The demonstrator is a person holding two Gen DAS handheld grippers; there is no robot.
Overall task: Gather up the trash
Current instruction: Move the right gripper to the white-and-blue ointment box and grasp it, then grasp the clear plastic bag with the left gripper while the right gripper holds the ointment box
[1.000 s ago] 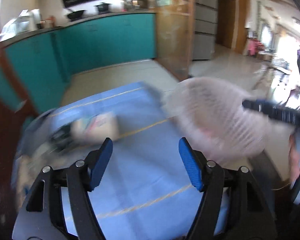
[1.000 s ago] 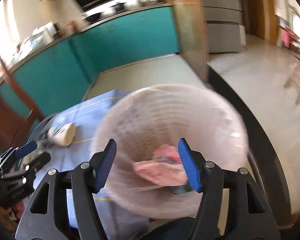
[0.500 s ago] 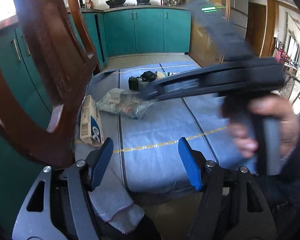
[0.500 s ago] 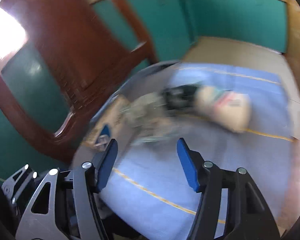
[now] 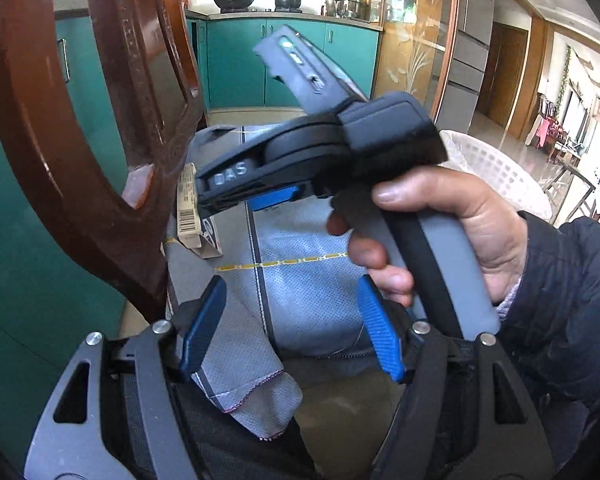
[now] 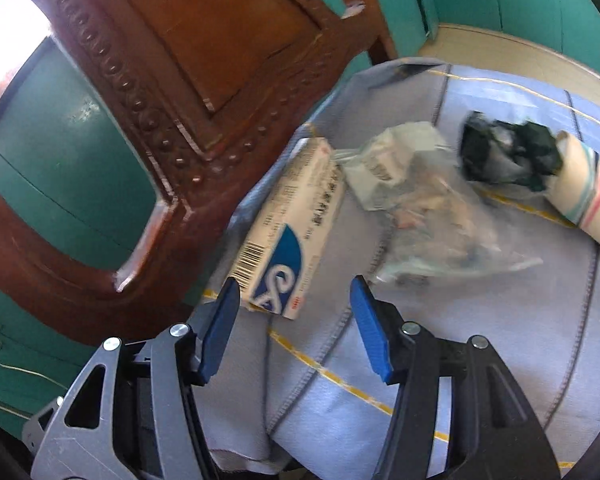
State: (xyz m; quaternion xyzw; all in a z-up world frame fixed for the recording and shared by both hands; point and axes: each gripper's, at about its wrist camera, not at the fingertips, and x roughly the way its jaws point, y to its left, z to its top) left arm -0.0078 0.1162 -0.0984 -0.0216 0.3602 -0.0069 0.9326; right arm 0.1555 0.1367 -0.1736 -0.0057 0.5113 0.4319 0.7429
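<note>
In the right wrist view a white and blue carton (image 6: 296,224) lies at the left edge of the blue cloth on the table (image 6: 480,340). My right gripper (image 6: 292,320) is open just in front of its near end, not touching it. Beyond lie a clear plastic bag of scraps (image 6: 428,216), a crumpled black wrapper (image 6: 508,156) and a paper cup (image 6: 592,204). In the left wrist view my left gripper (image 5: 292,320) is open and empty over the table's near edge. The right gripper's body (image 5: 320,152), held in a hand, fills the middle and hides most trash; the carton (image 5: 190,208) shows partly.
A carved brown wooden chair back (image 6: 172,92) stands close at the table's left, also in the left wrist view (image 5: 80,152). A white mesh basket (image 5: 496,172) sits at the right. Teal cabinets (image 5: 300,64) line the far wall.
The right gripper swung from the basket to the left side of the table and now hovers at the carton. The left gripper pulled back; the hand-held right gripper came closer in its view.
</note>
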